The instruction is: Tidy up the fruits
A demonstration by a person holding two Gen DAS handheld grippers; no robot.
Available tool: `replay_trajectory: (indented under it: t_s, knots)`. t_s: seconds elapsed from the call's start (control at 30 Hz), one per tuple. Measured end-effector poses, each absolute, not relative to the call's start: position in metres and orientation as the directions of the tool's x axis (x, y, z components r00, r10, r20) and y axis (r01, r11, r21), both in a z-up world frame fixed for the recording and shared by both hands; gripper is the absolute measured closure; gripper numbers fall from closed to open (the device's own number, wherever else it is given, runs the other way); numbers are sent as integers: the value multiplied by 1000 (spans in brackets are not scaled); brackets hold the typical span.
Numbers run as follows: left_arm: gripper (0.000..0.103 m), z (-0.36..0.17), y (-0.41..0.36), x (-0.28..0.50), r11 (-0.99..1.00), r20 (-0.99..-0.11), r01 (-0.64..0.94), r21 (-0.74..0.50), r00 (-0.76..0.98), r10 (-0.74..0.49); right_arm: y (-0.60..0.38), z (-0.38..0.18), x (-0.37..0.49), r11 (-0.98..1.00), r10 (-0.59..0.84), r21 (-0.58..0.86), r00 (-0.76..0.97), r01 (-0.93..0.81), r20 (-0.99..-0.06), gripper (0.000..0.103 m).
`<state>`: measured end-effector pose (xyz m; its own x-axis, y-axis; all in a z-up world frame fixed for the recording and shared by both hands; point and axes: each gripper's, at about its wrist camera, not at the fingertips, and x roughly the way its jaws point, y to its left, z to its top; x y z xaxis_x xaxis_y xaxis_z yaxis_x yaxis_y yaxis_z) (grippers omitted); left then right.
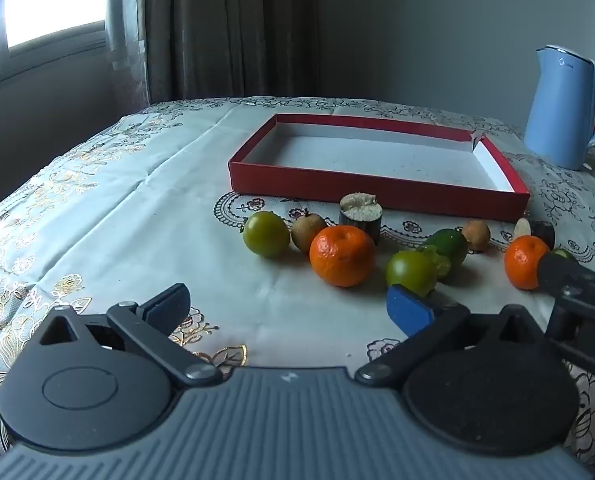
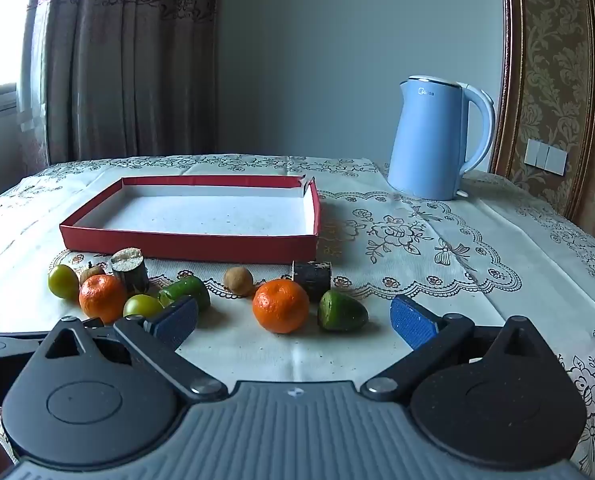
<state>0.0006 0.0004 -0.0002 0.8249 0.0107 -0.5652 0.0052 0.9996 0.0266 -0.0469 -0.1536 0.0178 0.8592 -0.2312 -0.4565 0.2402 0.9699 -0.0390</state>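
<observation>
1. Ten or so small fruits and stubs lie loose in a ragged row on the pale embroidered tablecloth [image 2: 437, 240], just in front of the shallow red cardboard tray with a white floor [image 2: 189, 246]. None is in the tray yet, so by my reading the sorting has not started.
2. Far left sit a round green-yellow fruit [image 1: 266, 234], a small brown longan-like fruit [image 1: 308, 231] and a dark-skinned cut stalk section with a pale fibrous top [image 1: 360, 212], standing upright on its flat end.
3. Next comes the larger orange mandarin [image 1: 342, 255], then a second green-yellow fruit [image 1: 411, 272] touching an oblong green fruit [image 1: 449, 244].
4. The left gripper [image 1: 293, 308] hovers low over bare cloth, tilted downward, jaws spread wide and holding nothing; it seems poised for the near mandarin.
5. Further right lie another brown fruit [image 2: 238, 280], a second orange mandarin [image 2: 281, 306], a dark stalk piece on its side [image 2: 312, 276] and a green halved fruit [image 2: 341, 312].
6. The right gripper [image 2: 293, 322] is likewise wide and empty, facing that mandarin.
7. A light blue electric kettle [image 2: 437, 140] stands well behind, out of the working area.
</observation>
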Motion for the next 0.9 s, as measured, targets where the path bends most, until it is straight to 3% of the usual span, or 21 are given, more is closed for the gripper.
replay_trajectory:
  t_s: [0.9]
  knots:
    - [0,-27,18,17,999,-596,31,21,803,-13,-174,16,-51,964,-228,30,874,266,-430,0]
